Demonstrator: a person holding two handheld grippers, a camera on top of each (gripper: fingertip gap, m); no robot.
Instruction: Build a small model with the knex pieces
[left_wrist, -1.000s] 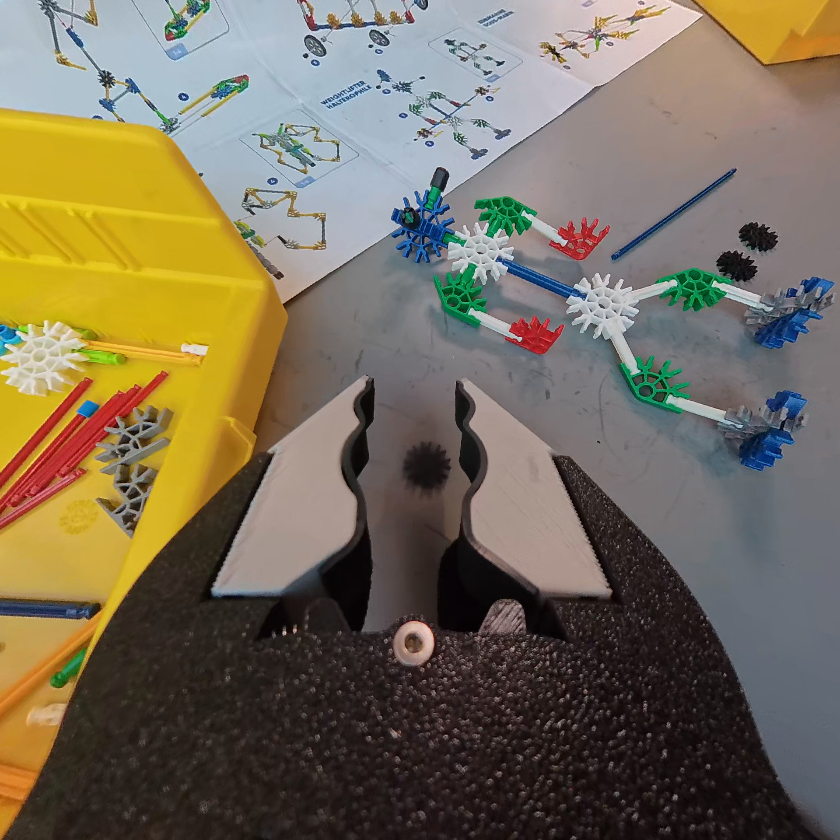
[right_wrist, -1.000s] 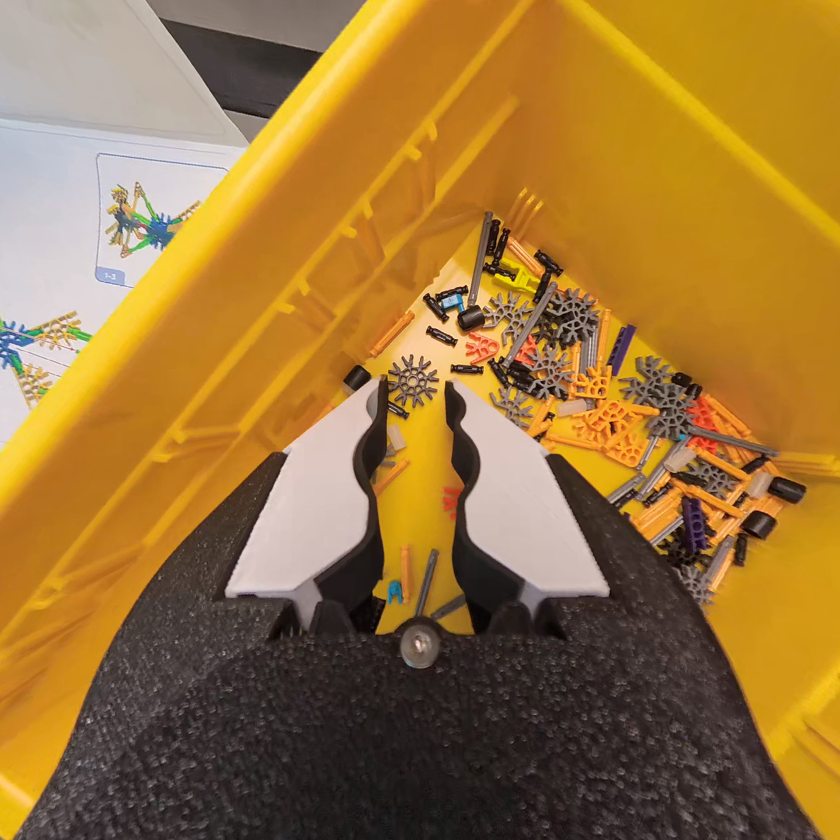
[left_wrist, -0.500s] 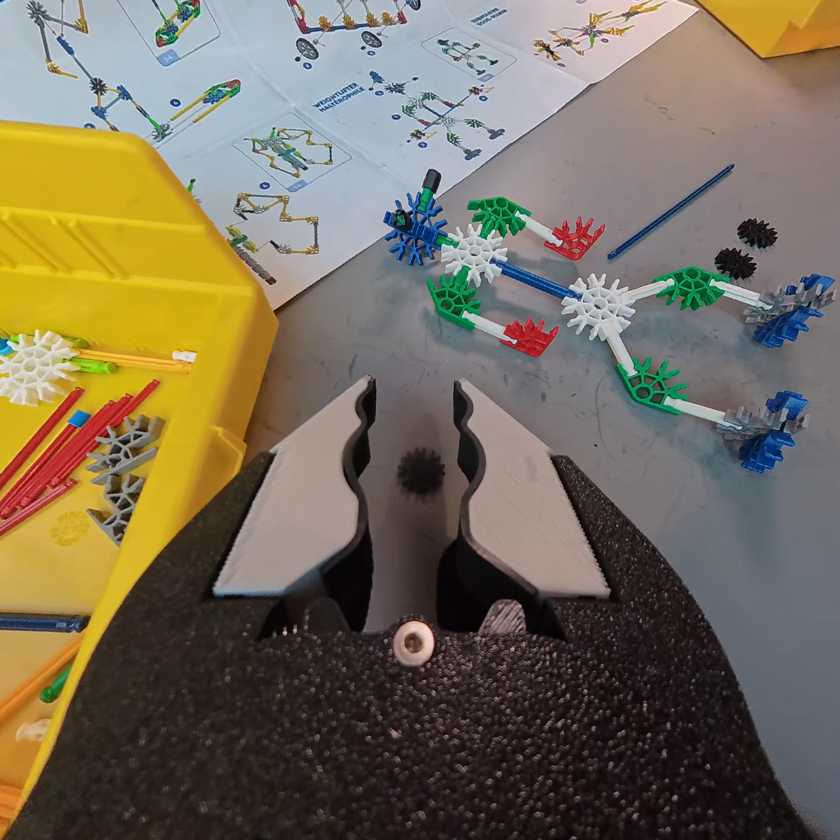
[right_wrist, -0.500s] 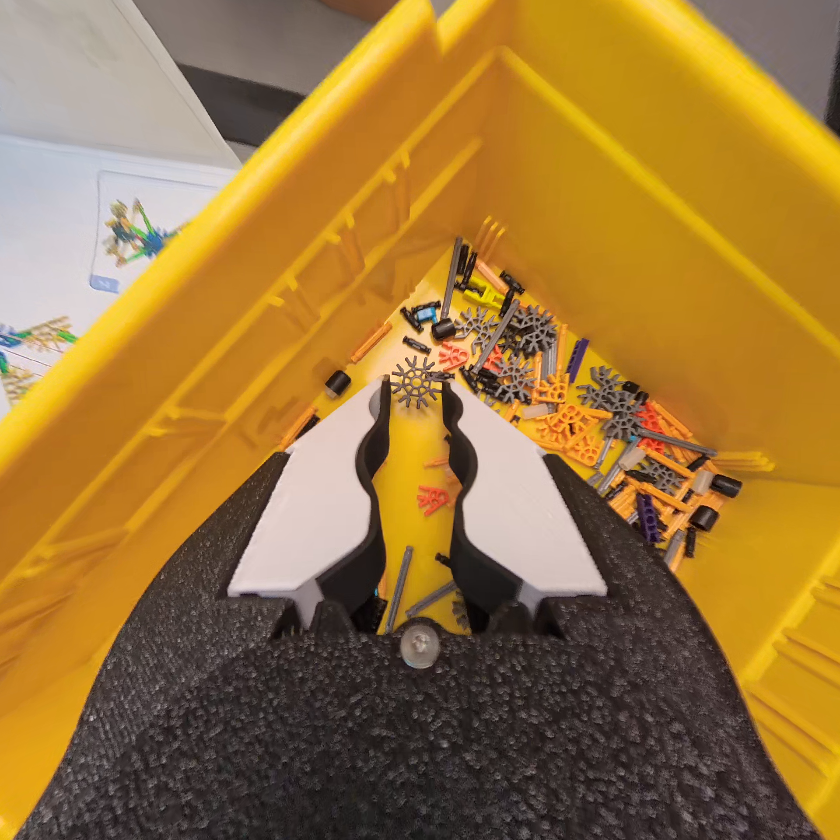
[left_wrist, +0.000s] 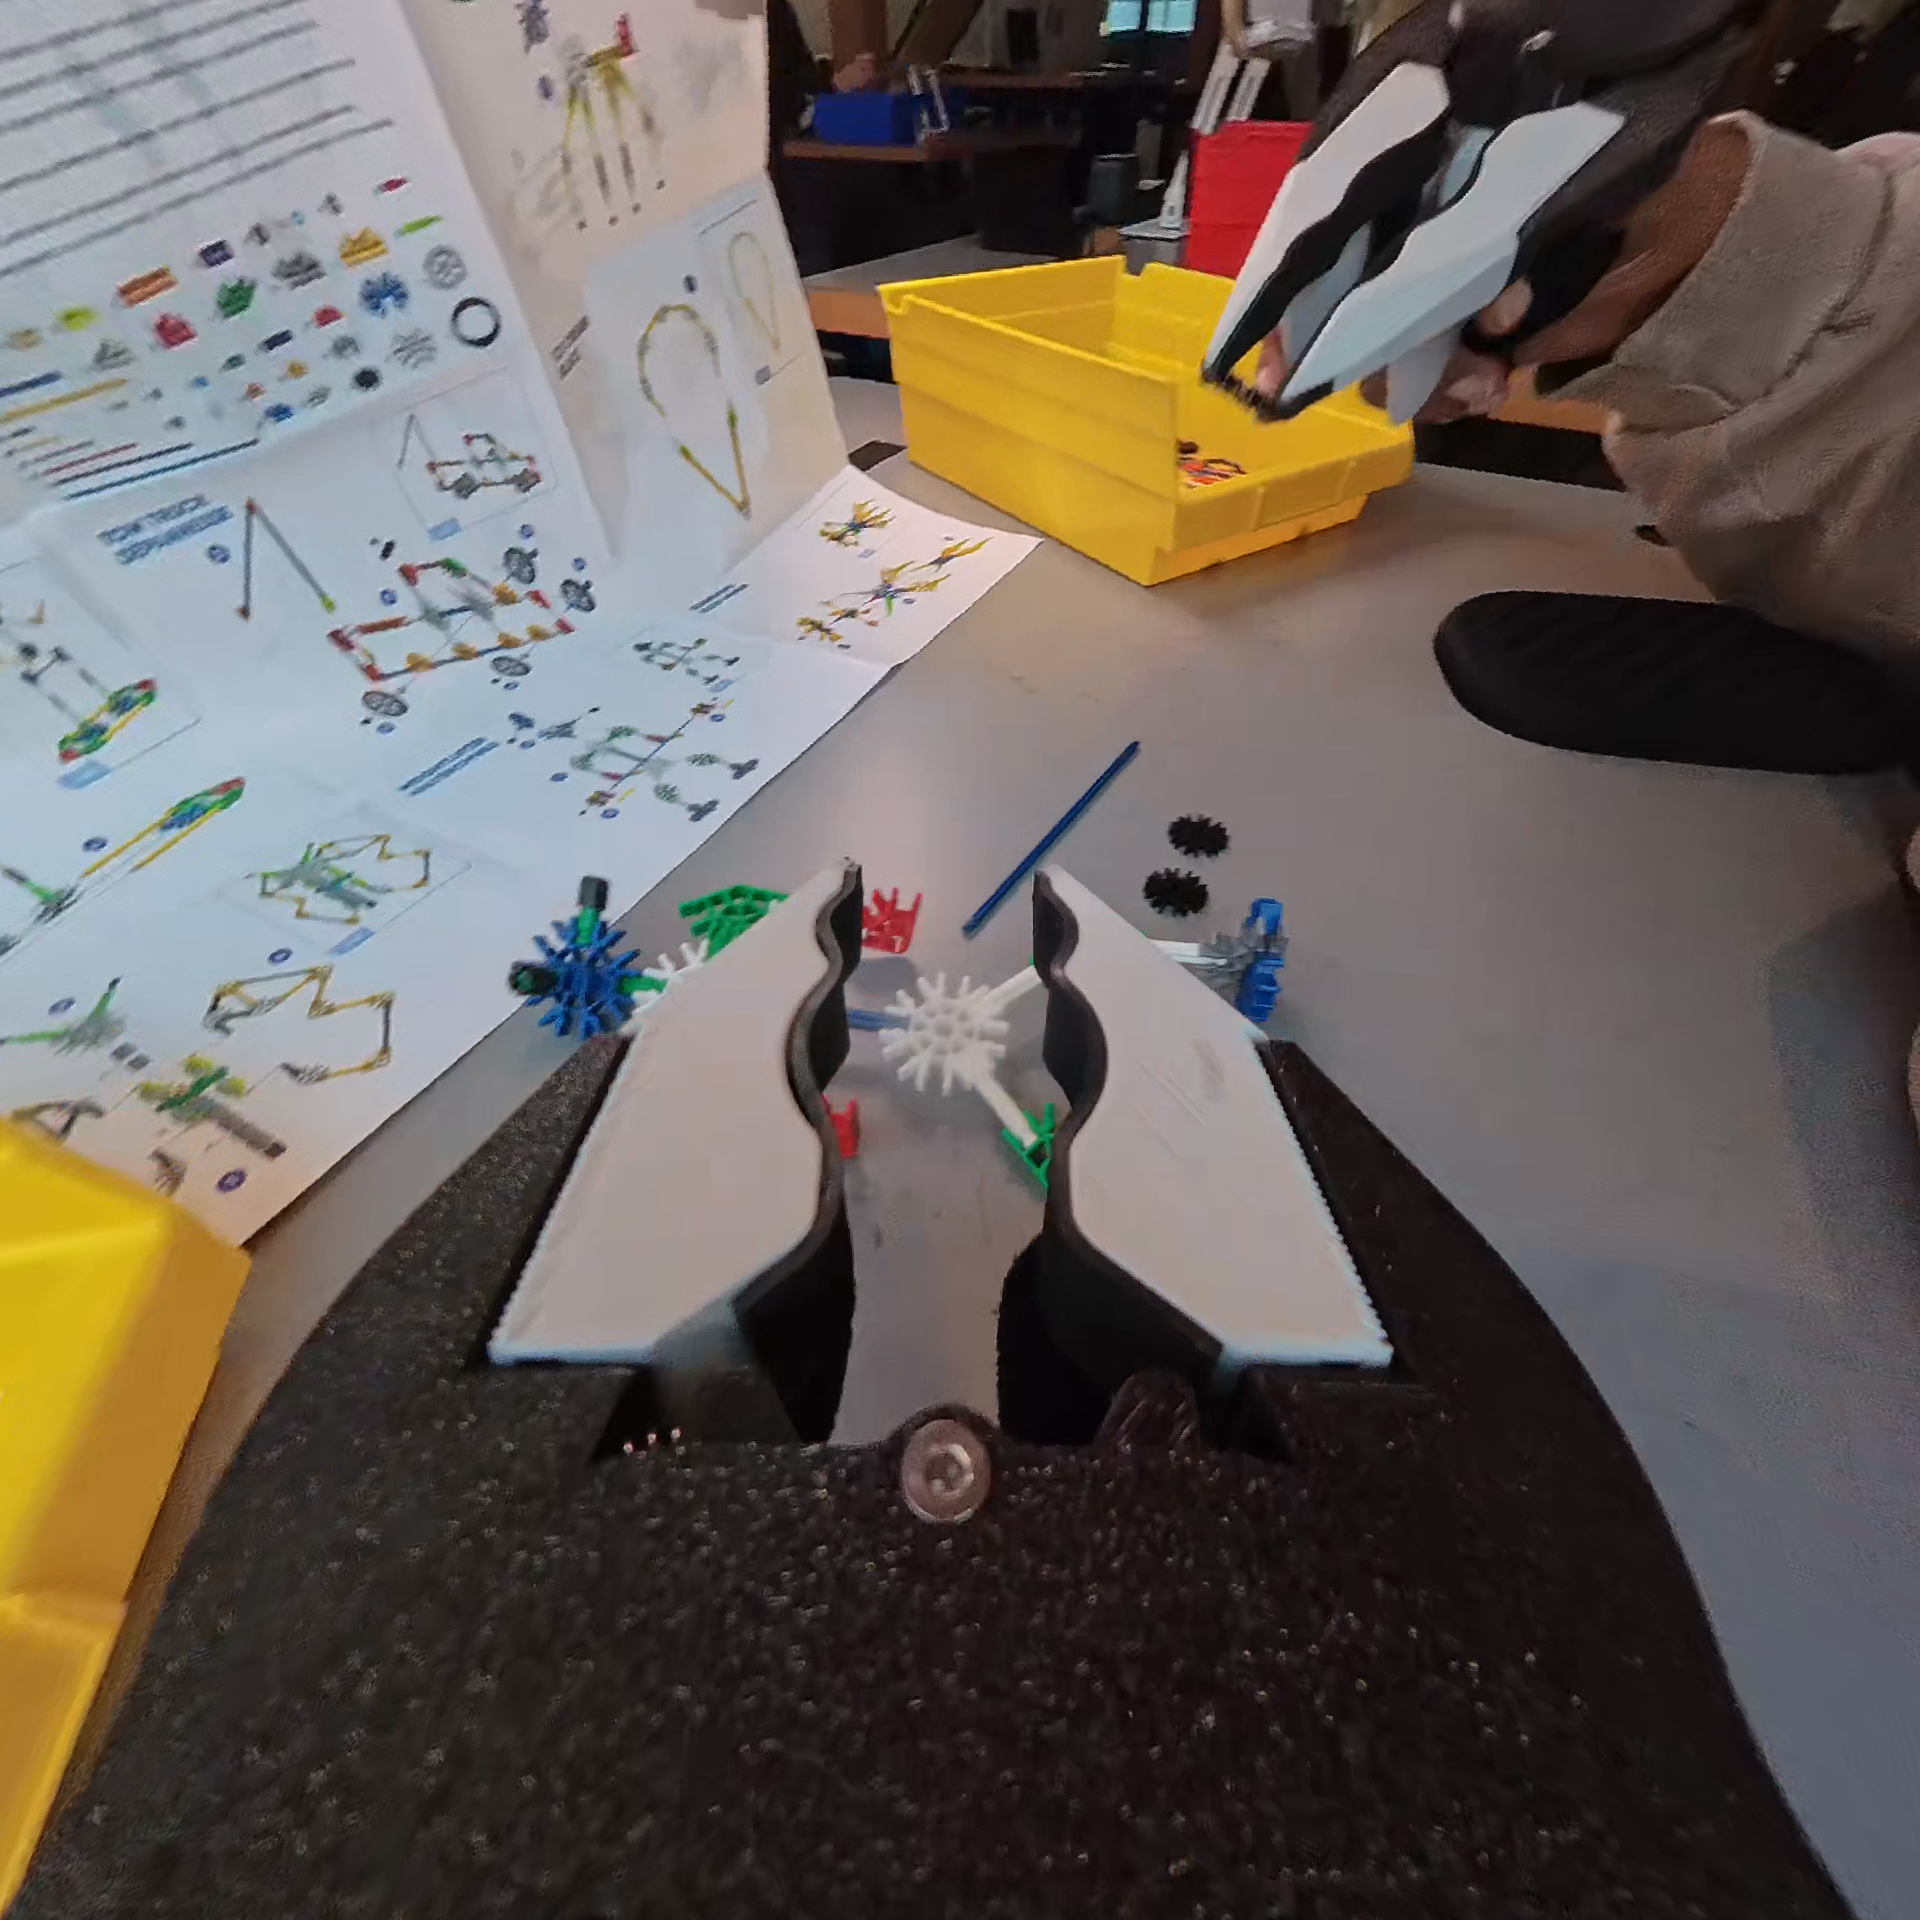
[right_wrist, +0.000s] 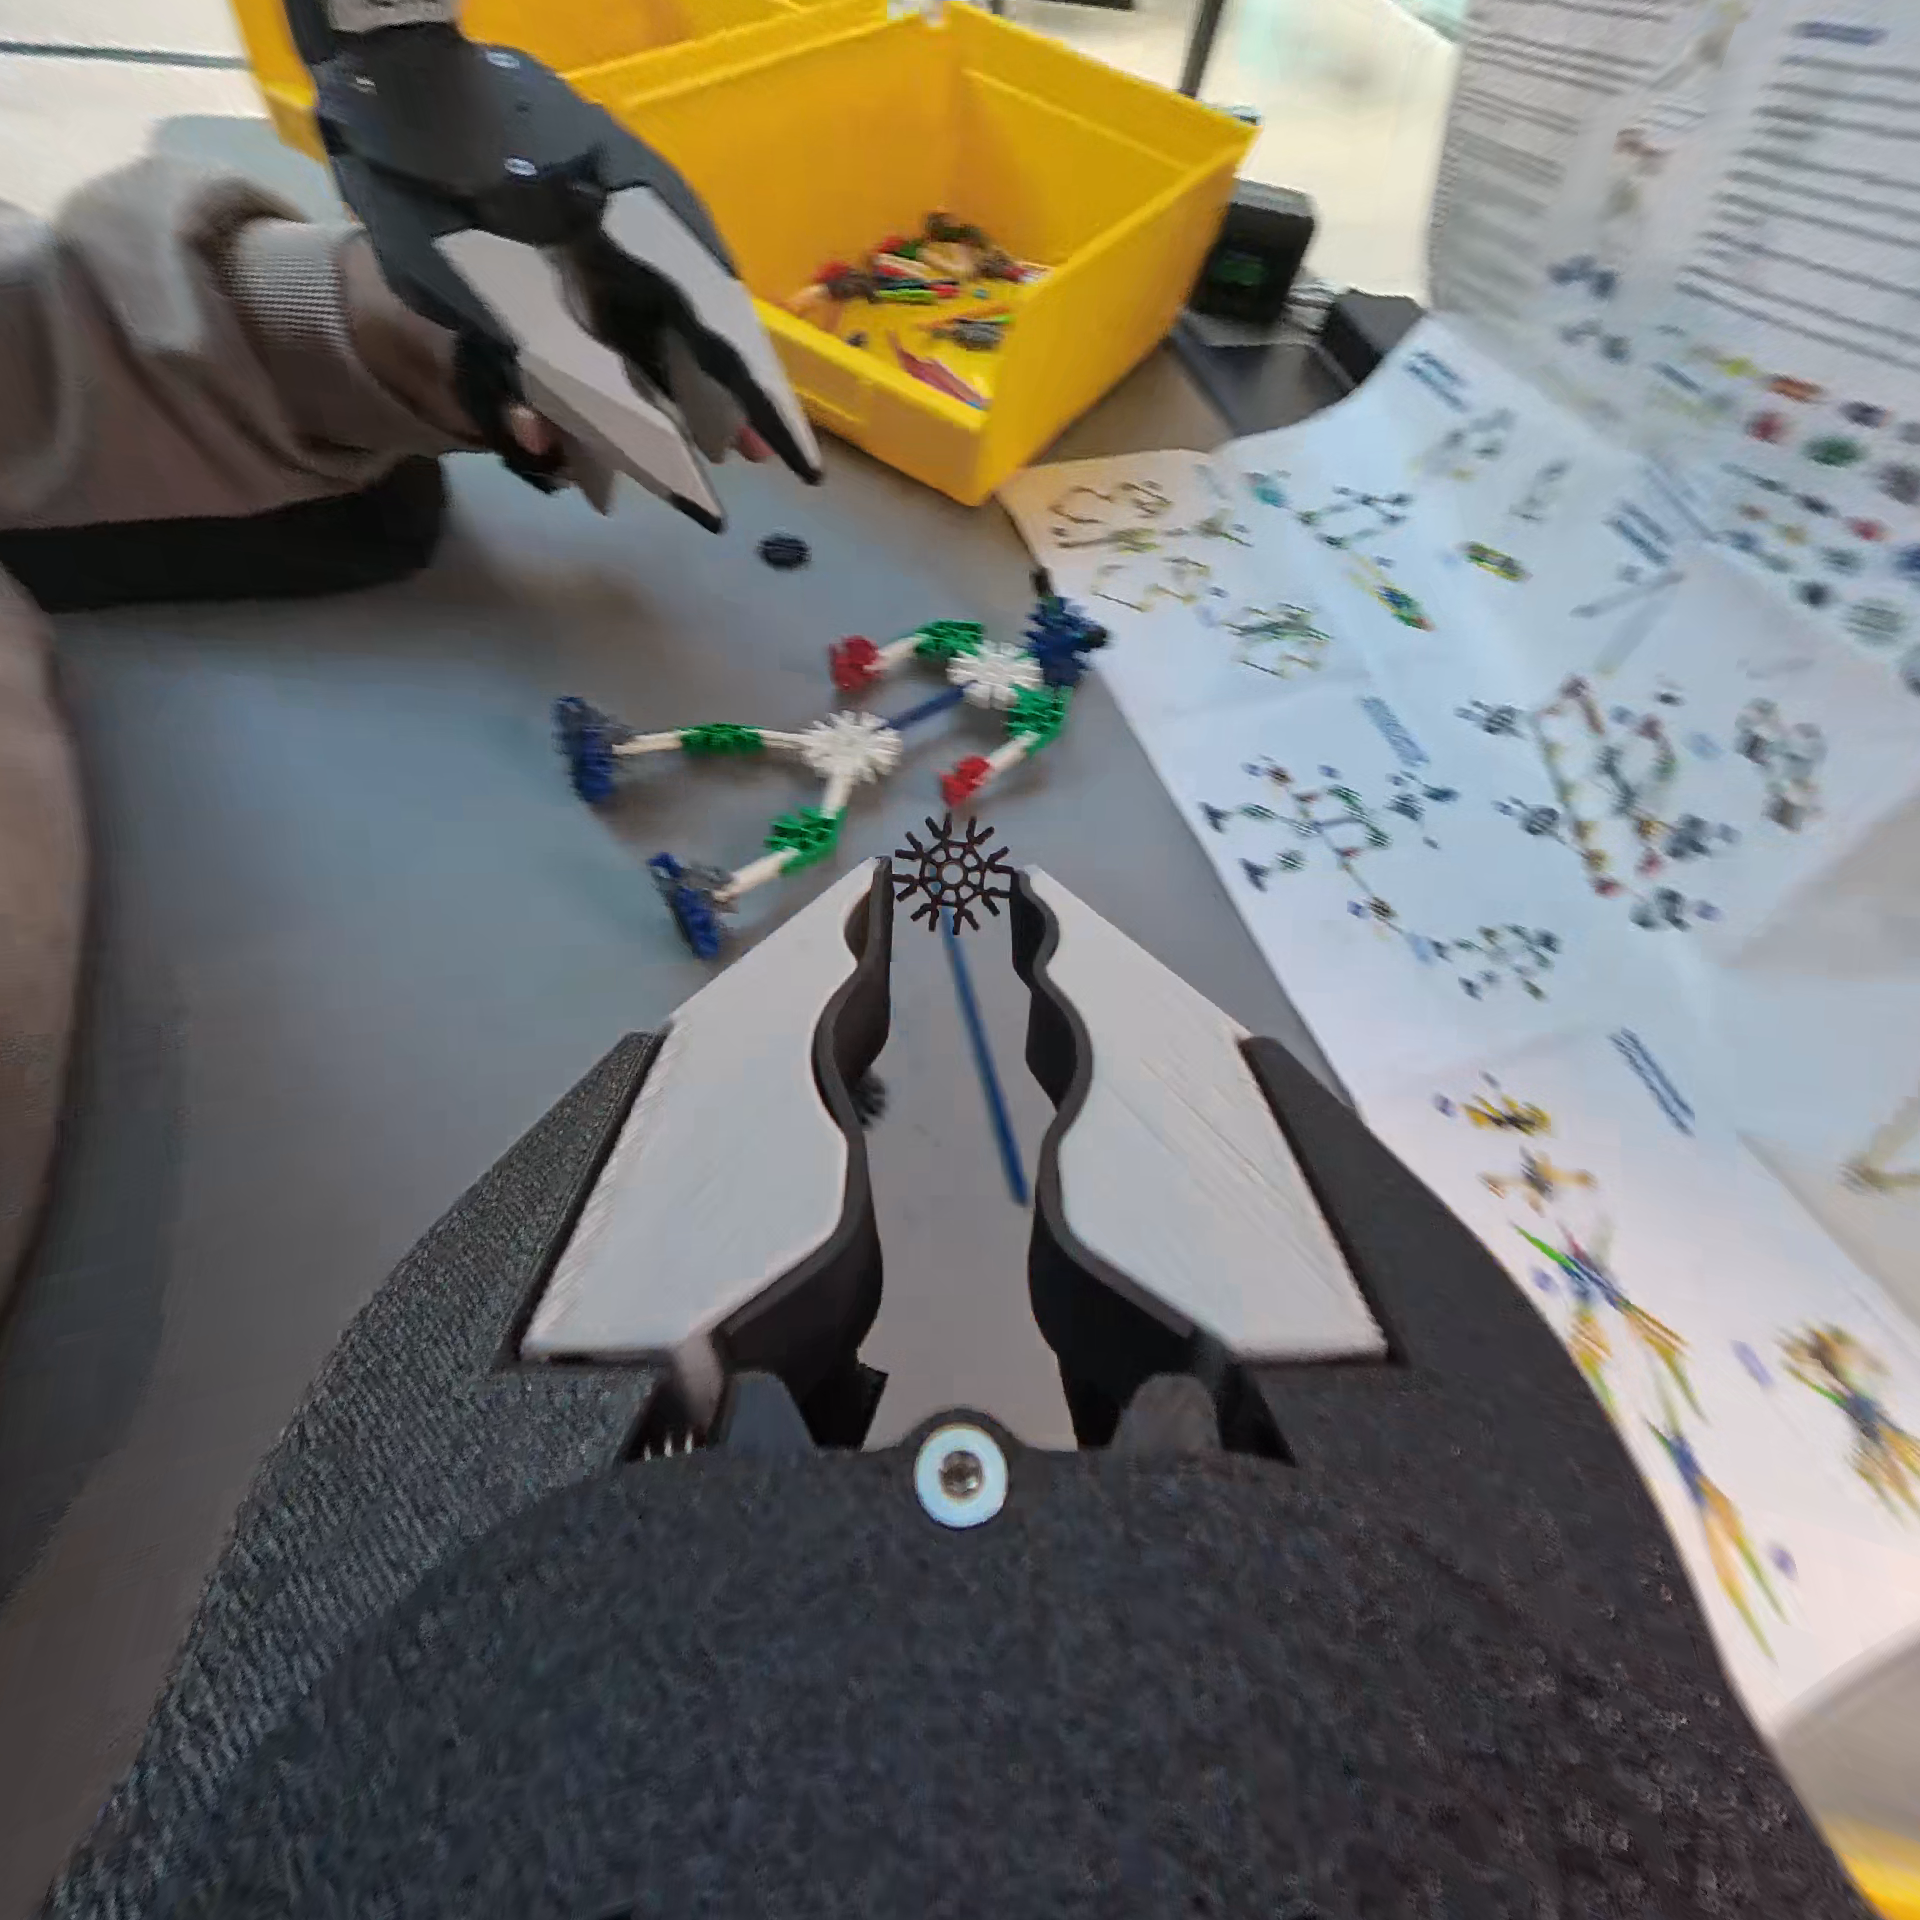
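Two grippers: right gripper fingers pinch black snowflake connector at tips; left gripper fingers apart, empty.

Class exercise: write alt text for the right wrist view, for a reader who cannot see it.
The right gripper pinches a black snowflake-shaped connector at its fingertips, above a grey table. Beyond lie a stick figure of rods and connectors, a blue rod, instruction sheets and a yellow bin. The left gripper hangs open at upper left.

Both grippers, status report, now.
Right gripper shut on black snowflake connector, above blue rod. Left gripper open, empty, over assembled figure. Nothing between.
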